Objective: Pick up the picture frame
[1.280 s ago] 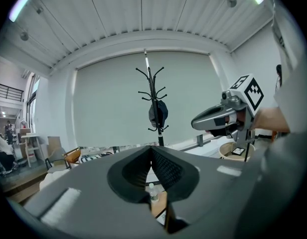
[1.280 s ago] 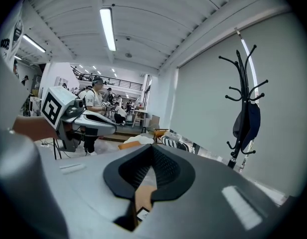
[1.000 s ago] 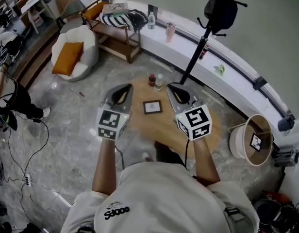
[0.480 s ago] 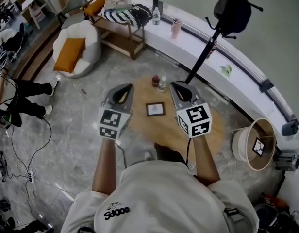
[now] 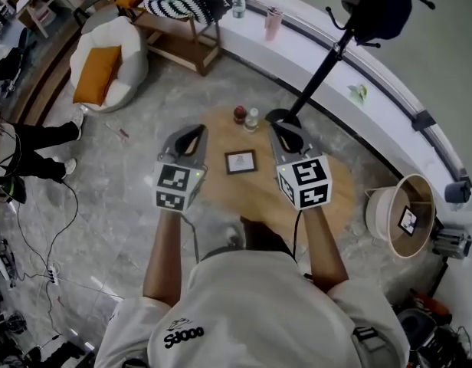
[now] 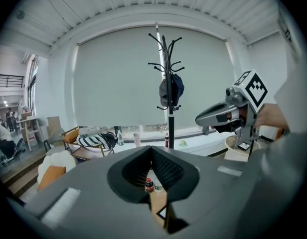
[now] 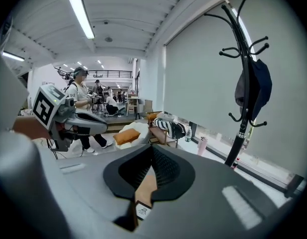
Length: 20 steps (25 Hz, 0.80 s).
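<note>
My left gripper (image 5: 192,133) and right gripper (image 5: 282,131): fingers clenched, empty. Picture frame (image 5: 240,162) lies untouched between them; gripper views show only slivers.

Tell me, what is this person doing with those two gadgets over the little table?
A person holds a left gripper and a right gripper, one in each hand, above a low round wooden table. A small picture frame lies flat on the table and, seen from the head view, sits between the two grippers. Both pairs of jaws are shut and empty, so the frame has not yet been picked up. Two small bottles stand at the table's far edge.
</note>
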### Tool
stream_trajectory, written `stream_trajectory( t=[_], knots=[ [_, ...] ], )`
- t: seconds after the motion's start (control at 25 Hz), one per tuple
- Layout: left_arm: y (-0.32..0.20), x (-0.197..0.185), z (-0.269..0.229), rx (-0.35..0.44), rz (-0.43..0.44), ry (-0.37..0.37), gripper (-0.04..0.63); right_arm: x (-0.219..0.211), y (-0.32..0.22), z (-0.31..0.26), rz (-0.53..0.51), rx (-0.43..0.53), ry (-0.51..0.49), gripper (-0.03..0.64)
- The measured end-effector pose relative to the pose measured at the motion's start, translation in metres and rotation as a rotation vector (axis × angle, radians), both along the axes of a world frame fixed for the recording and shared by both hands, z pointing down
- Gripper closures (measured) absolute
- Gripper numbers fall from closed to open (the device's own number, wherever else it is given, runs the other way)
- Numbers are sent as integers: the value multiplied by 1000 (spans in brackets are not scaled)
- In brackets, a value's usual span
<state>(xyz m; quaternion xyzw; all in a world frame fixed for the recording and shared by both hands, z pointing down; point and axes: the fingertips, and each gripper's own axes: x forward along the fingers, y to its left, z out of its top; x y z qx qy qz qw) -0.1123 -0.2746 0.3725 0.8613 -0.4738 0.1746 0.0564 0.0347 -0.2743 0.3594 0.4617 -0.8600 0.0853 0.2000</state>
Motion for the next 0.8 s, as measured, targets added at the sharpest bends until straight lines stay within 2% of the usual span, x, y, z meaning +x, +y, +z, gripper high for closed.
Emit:
stream_trajectory(
  t=[0.24,0.8],
  knots=[
    [-15,7,25,-49,-1,7,584,3,-12,30,0,-52,-3,614],
    [-22,22,121,-239,-6,-33,586,22,-20,125,-3,-227,11,614]
  ],
)
